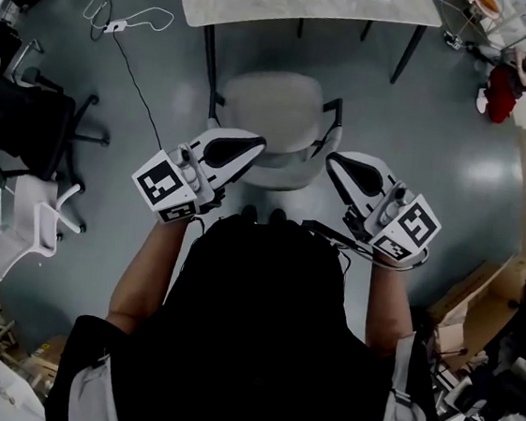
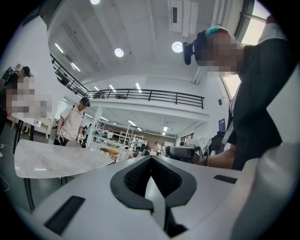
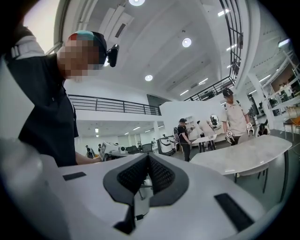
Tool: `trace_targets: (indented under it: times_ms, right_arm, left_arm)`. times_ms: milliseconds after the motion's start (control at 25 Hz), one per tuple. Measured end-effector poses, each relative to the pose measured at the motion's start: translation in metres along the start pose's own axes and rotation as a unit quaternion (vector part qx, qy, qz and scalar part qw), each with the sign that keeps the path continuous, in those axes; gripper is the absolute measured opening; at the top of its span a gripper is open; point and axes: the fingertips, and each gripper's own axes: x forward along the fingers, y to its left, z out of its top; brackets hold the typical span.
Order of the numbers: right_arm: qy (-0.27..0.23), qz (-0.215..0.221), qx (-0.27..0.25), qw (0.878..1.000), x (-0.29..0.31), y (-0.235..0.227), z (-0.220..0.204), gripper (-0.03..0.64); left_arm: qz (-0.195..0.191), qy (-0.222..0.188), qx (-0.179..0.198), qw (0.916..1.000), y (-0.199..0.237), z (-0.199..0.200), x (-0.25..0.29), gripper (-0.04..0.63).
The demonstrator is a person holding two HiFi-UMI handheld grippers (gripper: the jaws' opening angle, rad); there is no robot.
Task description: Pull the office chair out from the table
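The office chair [image 1: 277,126] stands on the floor just in front of the counter's [image 1: 306,2] near edge. Its pale seat is almost wholly clear of the marble top and its back is turned to the person. I'd judge it moderately heavy with a stiff frame. Its base is hidden under the seat, but if it rides on castors it should roll easily over this smooth grey floor [image 1: 440,150], and it may swivel if tugged from one side only.

The padded top of the backrest [image 1: 272,176] looks the best hold, taken evenly at both ends. The black armrests [image 1: 334,119] are rigid alternatives, though thinner and likely slicker.

The left gripper [image 1: 253,144] and right gripper [image 1: 337,159] hang level by the backrest's two ends. The jaws of each are pressed together with nothing between them, so neither has hold of the chair.

Around it, a black chair [image 1: 28,117] and a white chair [image 1: 31,221] sit off to the left. A cable [image 1: 133,67] trails over the floor, and cardboard boxes [image 1: 478,310] stand at the right.
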Motion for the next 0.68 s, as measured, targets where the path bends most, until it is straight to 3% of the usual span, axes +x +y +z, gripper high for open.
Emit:
trace_targets:
  times_ms: [440, 680]
  right_arm:
    - [0.032, 0.021, 0.030, 0.999, 0.010, -0.006, -0.037, 0.018]
    - [0.029, 0.002, 0.049, 0.998, 0.007, -0.017, -0.046, 0.018]
  left_arm:
    - [-0.010, 0.002, -0.051, 0.9986, 0.000, -0.027, 0.008, 0.012]
    - [-0.018, 0.016, -0.065, 0.9976, -0.003, -0.041, 0.017, 0.012]
